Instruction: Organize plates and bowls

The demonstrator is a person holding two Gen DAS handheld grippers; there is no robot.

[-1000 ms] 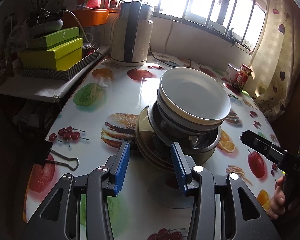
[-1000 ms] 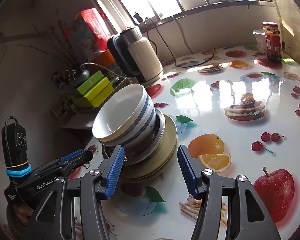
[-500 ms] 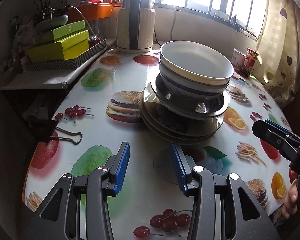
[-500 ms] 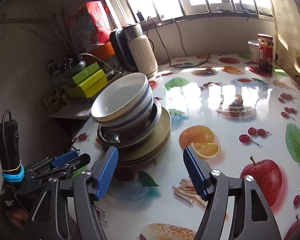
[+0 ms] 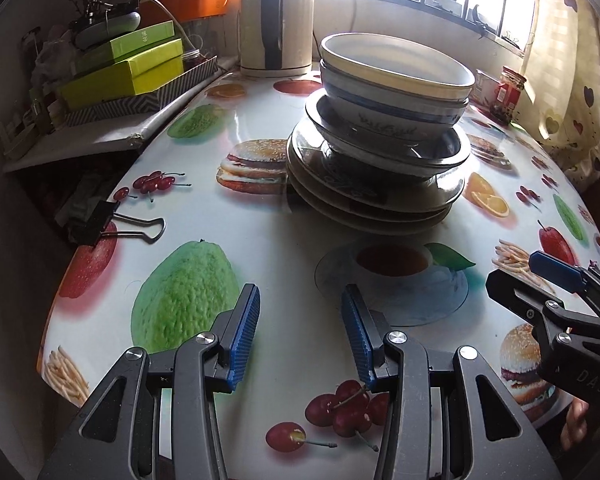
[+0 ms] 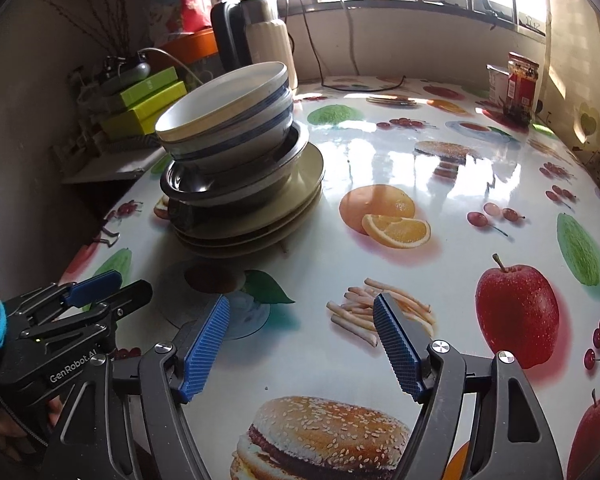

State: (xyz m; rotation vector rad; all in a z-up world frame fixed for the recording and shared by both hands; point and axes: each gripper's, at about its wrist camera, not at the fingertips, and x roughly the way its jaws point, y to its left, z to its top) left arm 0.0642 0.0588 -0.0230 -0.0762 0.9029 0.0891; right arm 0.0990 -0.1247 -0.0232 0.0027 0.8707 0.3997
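Note:
A stack of dishes stands on the fruit-print table [image 5: 284, 264]. Several beige plates [image 5: 364, 204] lie at the bottom, a steel bowl [image 5: 440, 152] sits on them, and blue-striped white bowls [image 5: 396, 76] are nested on top. The same bowls [image 6: 228, 120] and plates [image 6: 260, 220] show upper left in the right wrist view. My left gripper [image 5: 300, 320] hovers open over the table, short of the stack, with nothing between its pads. My right gripper [image 6: 302, 320] is beside it, its jaws opening and empty, also apart from the stack. Each gripper shows at the edge of the other's view.
A kettle [image 5: 276, 20] stands behind the stack by the window. Green boxes [image 5: 128, 68] sit on a side shelf at the left. A black binder clip [image 5: 112, 224] grips the table's left edge. A red-labelled jar [image 6: 522, 88] is at the far right.
Both grippers have drawn back from the stack and dropped lower, so the dishes now stand farther ahead. The right gripper's jaws have widened; the left's gap looks the same.

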